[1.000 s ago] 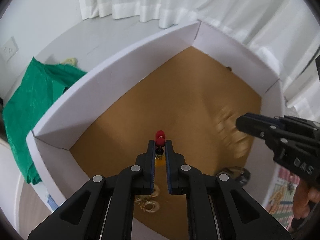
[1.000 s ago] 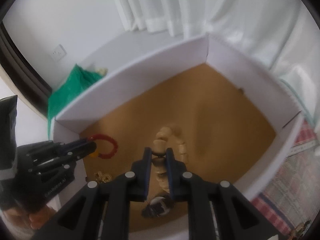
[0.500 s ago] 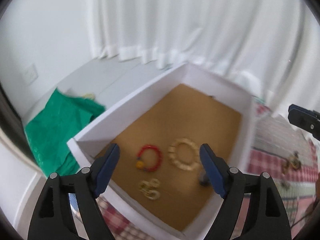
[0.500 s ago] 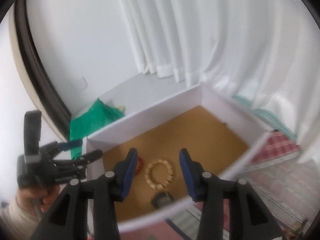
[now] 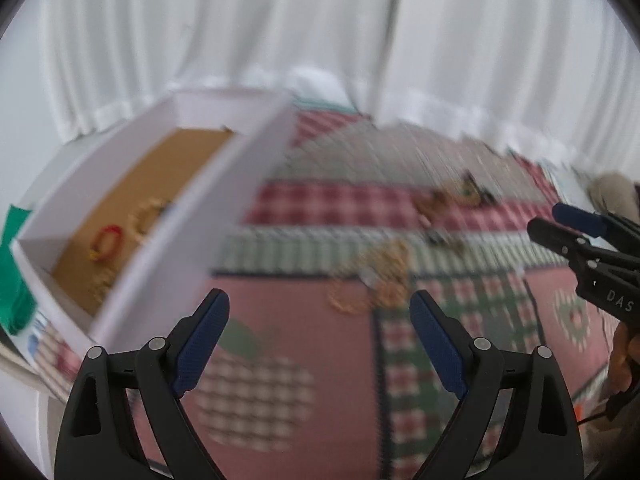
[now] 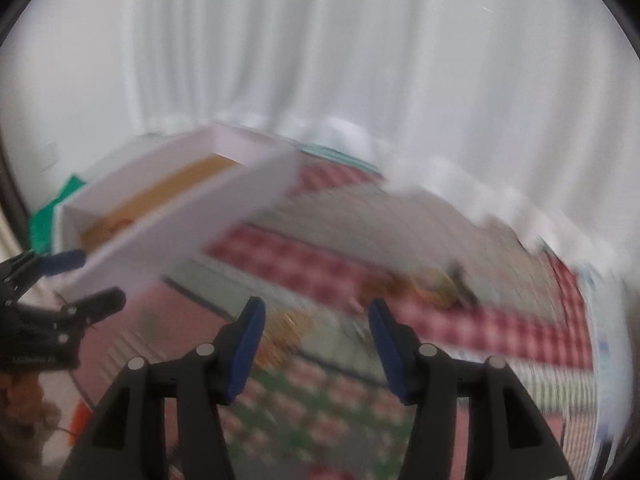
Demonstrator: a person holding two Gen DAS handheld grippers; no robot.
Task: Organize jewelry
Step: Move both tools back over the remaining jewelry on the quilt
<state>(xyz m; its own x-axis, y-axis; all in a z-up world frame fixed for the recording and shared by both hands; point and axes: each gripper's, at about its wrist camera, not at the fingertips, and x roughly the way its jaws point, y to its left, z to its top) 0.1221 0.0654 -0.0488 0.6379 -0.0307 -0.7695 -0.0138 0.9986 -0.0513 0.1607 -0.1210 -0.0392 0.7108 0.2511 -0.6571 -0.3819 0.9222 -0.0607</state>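
A white box [image 5: 188, 248] with a brown floor lies at the left and holds a red bead bracelet [image 5: 106, 242] and a pale bead bracelet [image 5: 148, 212]. Blurred gold jewelry [image 5: 376, 280] lies on the patchwork cloth [image 5: 312, 344] ahead of my left gripper [image 5: 320, 332], which is open and empty above the cloth. More dark and gold pieces [image 5: 460, 196] lie farther back. My right gripper [image 6: 316, 332] is open and empty, also above the cloth; it shows at the right of the left wrist view [image 5: 560, 224]. The box [image 6: 192, 216] appears at the left of the right wrist view.
White curtains [image 5: 320, 40] hang behind the table. A green cloth [image 5: 12, 280] lies left of the box. Both views are motion-blurred. The left gripper shows at the left edge of the right wrist view [image 6: 80, 280].
Both grippers opened and left their bracelets in the box. Both have since swung right, out of the box and over the patchwork cloth.
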